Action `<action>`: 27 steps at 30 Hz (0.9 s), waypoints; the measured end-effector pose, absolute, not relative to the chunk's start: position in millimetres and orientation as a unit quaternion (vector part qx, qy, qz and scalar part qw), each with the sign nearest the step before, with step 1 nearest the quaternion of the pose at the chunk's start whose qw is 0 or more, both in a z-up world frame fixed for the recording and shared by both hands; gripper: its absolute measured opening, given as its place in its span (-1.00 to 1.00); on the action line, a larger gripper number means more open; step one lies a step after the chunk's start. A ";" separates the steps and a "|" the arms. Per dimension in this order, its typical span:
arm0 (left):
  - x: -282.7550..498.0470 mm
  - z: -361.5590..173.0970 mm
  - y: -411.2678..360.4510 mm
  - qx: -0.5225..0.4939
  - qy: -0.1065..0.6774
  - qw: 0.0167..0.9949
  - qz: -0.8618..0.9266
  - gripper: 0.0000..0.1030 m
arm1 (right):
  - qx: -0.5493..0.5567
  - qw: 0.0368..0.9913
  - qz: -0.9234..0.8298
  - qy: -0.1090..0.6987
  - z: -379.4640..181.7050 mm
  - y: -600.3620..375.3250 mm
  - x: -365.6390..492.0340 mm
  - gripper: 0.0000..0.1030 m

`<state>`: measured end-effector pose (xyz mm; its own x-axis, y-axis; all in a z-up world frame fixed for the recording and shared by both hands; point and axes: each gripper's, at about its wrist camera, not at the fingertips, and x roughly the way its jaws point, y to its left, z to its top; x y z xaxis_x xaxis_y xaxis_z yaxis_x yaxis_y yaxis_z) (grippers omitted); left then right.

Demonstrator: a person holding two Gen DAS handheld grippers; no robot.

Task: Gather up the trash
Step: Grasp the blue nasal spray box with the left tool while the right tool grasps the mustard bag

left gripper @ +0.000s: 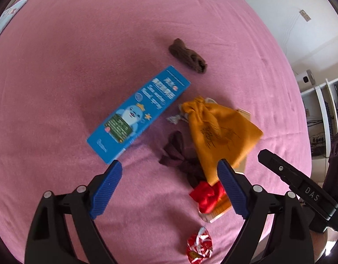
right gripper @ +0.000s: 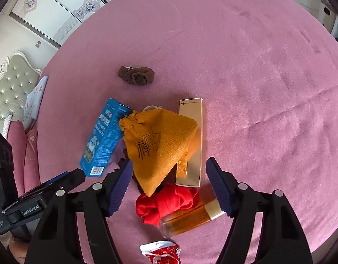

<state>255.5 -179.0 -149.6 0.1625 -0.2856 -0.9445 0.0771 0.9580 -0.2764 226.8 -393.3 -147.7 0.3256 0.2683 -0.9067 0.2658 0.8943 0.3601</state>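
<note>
Clutter lies on a pink bed (left gripper: 81, 66). A blue nasal-spray box (left gripper: 138, 112) (right gripper: 103, 138) lies beside an orange drawstring pouch (left gripper: 217, 132) (right gripper: 160, 145). A red cloth (left gripper: 207, 195) (right gripper: 166, 202), a dark maroon cloth (left gripper: 177, 154), an amber bottle (right gripper: 190, 217), a gold box (right gripper: 190, 140) and a red-white wrapper (left gripper: 199, 245) (right gripper: 161, 253) lie near the pouch. My left gripper (left gripper: 170, 167) is open above the maroon cloth. My right gripper (right gripper: 170, 165) is open over the pouch and red cloth.
A brown sock (left gripper: 187, 56) (right gripper: 136, 76) lies farther back. A small silver wrapper (left gripper: 174, 118) sits by the pouch's neck. A headboard (right gripper: 10, 88) and pillow (right gripper: 34, 101) are at the left, a wardrobe (right gripper: 59, 6) behind, shelves (left gripper: 322, 110) to the right.
</note>
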 end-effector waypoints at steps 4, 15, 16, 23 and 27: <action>276.4 -166.6 -174.4 -0.068 0.641 0.757 -0.108 0.70 | 0.226 0.763 -0.011 0.606 -175.6 -393.5 247.4 0.21; 304.7 -194.2 -166.7 -0.031 0.650 0.752 -0.108 0.70 | 0.223 0.775 0.005 0.591 -172.3 -379.4 254.7 -0.80; 306.4 -195.5 -166.0 -0.027 0.649 0.752 -0.109 0.70 | 0.231 0.778 0.009 0.585 -168.9 -378.5 253.2 -0.83; 324.8 -219.4 -169.6 0.022 0.664 0.736 -0.128 0.78 | 0.273 0.781 0.028 0.561 -153.0 -377.6 253.0 -0.84; 333.3 -239.8 -179.8 0.062 0.676 0.721 -0.139 0.77 | 0.276 0.781 0.030 0.559 -151.0 -375.4 257.9 -0.84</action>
<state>333.3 -179.8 -239.8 0.0468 -0.1170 -0.9920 0.2851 0.9534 -0.0990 257.9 -375.4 -151.0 0.3737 0.3564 -0.8563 0.2614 0.8453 0.4659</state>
